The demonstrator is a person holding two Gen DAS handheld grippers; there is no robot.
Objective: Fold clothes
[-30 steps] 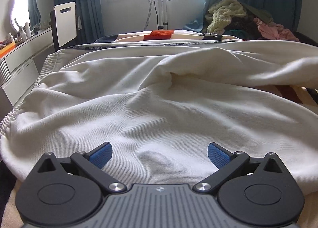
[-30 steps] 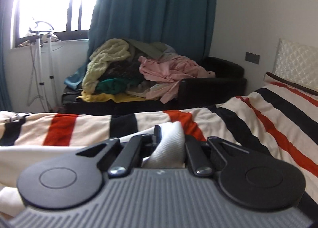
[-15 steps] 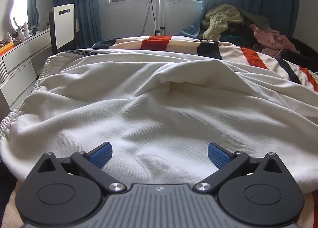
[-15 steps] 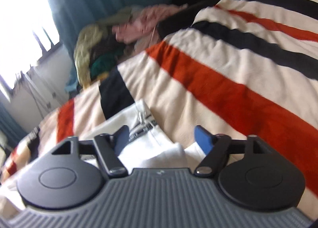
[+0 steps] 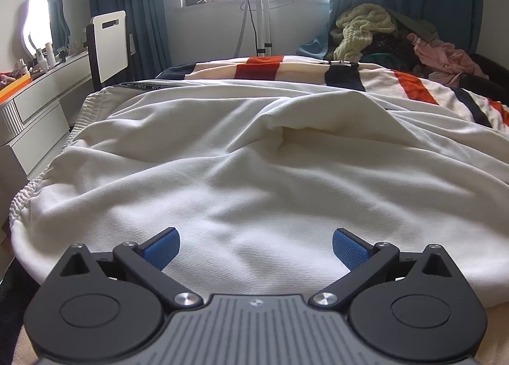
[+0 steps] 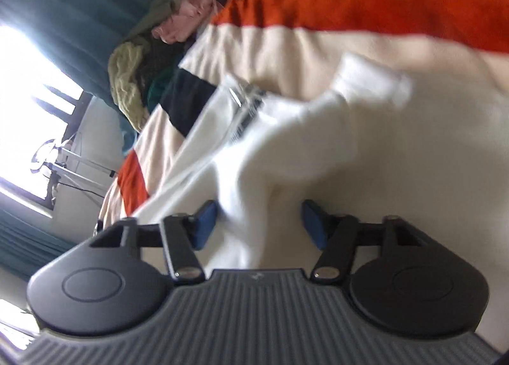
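Observation:
A large white garment (image 5: 254, 168) lies spread over the striped bed, with an elastic hem along its left edge. My left gripper (image 5: 256, 247) is open just above its near part, blue pads apart, holding nothing. In the right wrist view my right gripper (image 6: 259, 222) is open, tilted, with a bunched fold of the white garment (image 6: 286, 142) lying between its blue pads; a zipper and cuff show beyond. The view is blurred.
The striped red, black and cream blanket (image 5: 413, 85) covers the bed. A heap of clothes (image 5: 381, 34) sits on a dark sofa by the window. A garment steamer stand (image 5: 261, 15) is behind the bed. A white dresser (image 5: 35, 104) stands at the left.
My right gripper, shut on the white fabric a second ago, has opened, dropped toward the bed and tilted. The garment's raised far side has settled flat. The left gripper has hardly moved.

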